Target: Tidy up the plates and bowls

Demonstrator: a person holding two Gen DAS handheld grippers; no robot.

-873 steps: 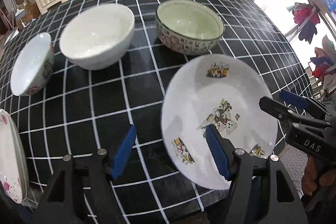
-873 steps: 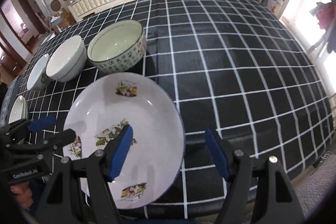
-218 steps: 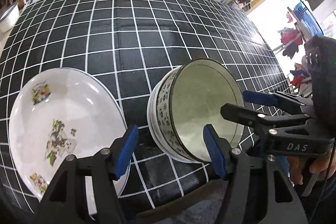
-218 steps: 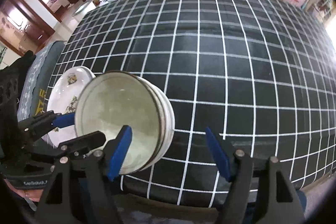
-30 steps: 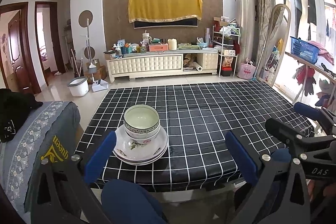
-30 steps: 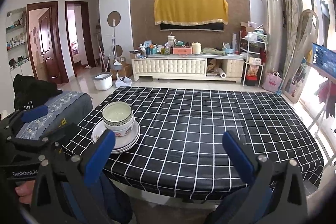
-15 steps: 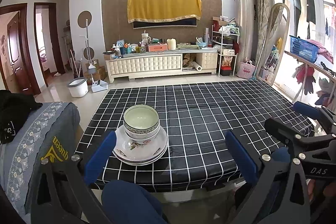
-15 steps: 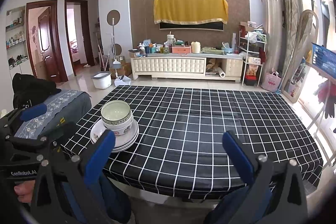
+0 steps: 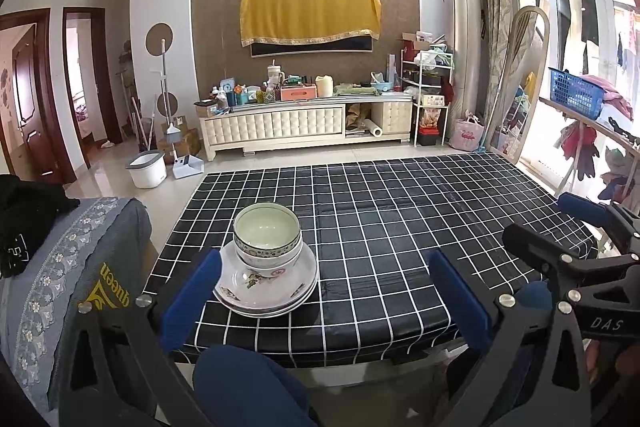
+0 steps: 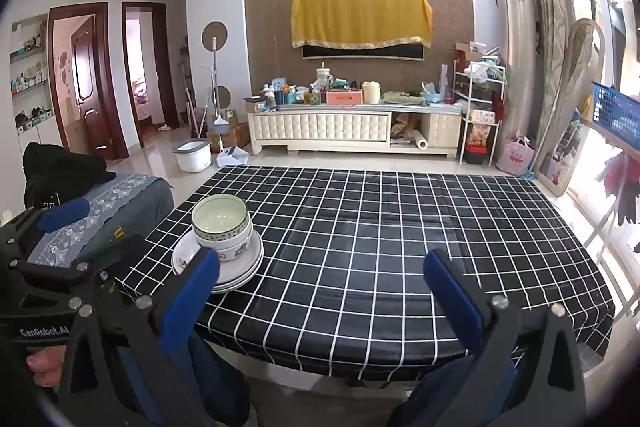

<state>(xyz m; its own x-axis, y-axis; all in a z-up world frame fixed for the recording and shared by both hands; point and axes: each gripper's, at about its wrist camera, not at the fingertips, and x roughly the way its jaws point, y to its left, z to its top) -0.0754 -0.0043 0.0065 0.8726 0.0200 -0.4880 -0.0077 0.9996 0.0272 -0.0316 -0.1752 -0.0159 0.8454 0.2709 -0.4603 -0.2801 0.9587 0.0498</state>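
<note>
- Looking across the black, white-gridded tablecloth surface, we see one tidy pile near its left front corner: nested ceramic bowls, the topmost with a pale green inside and a patterned band, sitting in the stacked white plates with cartoon prints.
- Half a minute ago the bowls stood apart along the surface and a printed plate lay alone in front of us; seven seconds ago the bowl nest was tilted between both tools, beside the plate. Now everything rests in a single stack, upright and untouched.
- Our left tongs stand wide apart, holding nothing, drawn well back from the surface; a blue-clad knee shows below them.
- Our right tongs are likewise spread and bare, well clear of the stack, which sits just beyond the left blue finger in that view.
- In the last second the views barely shift, so we judge the pulling back finished.
- We read this as the task essentially done: no loose bowl or plate shows elsewhere on the surface, and nothing calls for another grasp.
</note>
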